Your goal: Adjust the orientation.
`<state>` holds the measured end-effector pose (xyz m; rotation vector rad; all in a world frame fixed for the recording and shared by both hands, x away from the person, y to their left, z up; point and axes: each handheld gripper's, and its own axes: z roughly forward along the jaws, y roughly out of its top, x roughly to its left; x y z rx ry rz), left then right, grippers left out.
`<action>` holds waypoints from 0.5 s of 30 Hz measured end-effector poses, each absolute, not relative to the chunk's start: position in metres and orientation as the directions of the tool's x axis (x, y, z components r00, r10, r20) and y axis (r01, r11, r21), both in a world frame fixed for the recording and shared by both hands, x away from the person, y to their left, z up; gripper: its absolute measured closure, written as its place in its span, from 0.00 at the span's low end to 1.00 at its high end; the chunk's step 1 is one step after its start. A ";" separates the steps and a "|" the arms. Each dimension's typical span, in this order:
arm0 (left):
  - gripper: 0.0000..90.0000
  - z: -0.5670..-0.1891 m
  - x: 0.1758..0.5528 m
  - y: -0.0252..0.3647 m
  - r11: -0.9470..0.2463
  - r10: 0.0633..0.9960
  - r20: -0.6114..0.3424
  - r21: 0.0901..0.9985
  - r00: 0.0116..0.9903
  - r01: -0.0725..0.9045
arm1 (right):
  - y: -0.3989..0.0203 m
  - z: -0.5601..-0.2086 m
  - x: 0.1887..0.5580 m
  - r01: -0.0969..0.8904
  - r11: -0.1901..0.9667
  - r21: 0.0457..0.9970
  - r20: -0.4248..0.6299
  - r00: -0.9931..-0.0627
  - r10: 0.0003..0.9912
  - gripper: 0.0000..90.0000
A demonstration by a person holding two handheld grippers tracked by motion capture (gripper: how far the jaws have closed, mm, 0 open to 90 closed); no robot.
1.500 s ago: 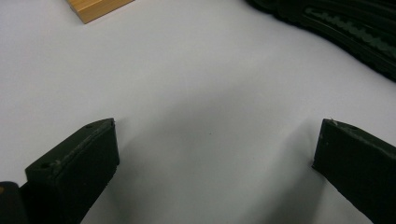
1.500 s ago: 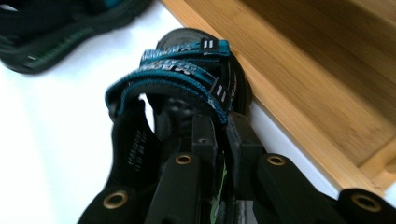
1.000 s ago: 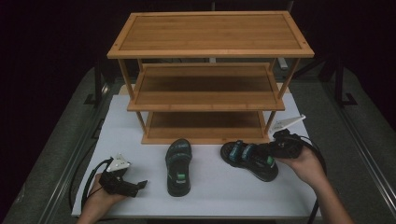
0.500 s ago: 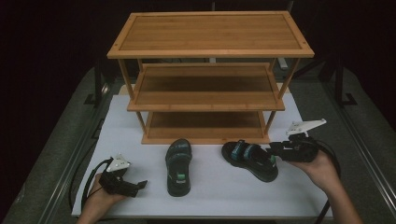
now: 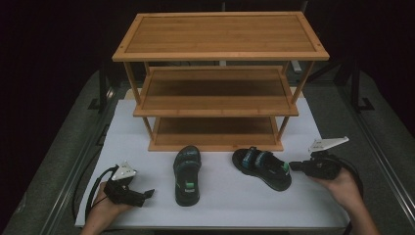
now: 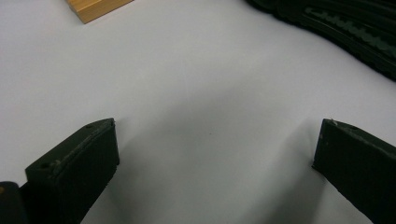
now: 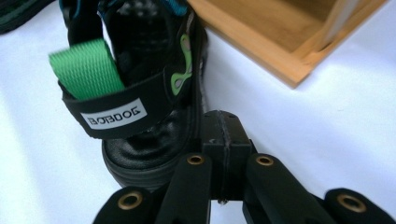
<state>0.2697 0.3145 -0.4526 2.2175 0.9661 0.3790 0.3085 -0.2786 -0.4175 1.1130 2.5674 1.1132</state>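
Right gripper (image 5: 293,166) has just drawn back toward the tabletop's right edge, jaws closed empty beside the black-and-green strapped sandal (image 5: 262,168), apparently released. Left gripper (image 5: 149,194) jaws wide open, empty.

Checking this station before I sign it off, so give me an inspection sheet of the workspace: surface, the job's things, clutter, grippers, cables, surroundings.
Surface: white mat on a grey table.
Job's things: two black sandals with green trim lie flat before the bamboo shoe rack; left sandal points at the rack, right sandal lies askew. All three shelves bare.
Clutter: nothing seen.
Grippers: left gripper open, low over the mat, nothing between its jaws. Right gripper shut, empty, its tip beside the right sandal's heel; contact unclear.
Cables: a black cable loops behind each hand, left cable, right cable.
Surroundings: dark; black stands beside the table.
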 end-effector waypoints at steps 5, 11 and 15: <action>0.00 -0.452 0.270 0.315 -0.494 0.731 -0.005 0.686 0.683 0.534 | -0.274 -0.426 0.306 0.582 0.469 0.664 0.172 -0.730 0.662 1.00; 0.00 -0.452 0.270 0.315 -0.494 0.731 -0.005 0.686 0.683 0.534 | -0.274 -0.428 0.299 0.576 0.468 0.671 0.191 -0.743 0.641 1.00; 0.00 -0.452 0.270 0.315 -0.494 0.731 -0.005 0.686 0.683 0.534 | -0.267 -0.426 0.290 0.559 0.484 0.673 0.183 -0.760 0.624 1.00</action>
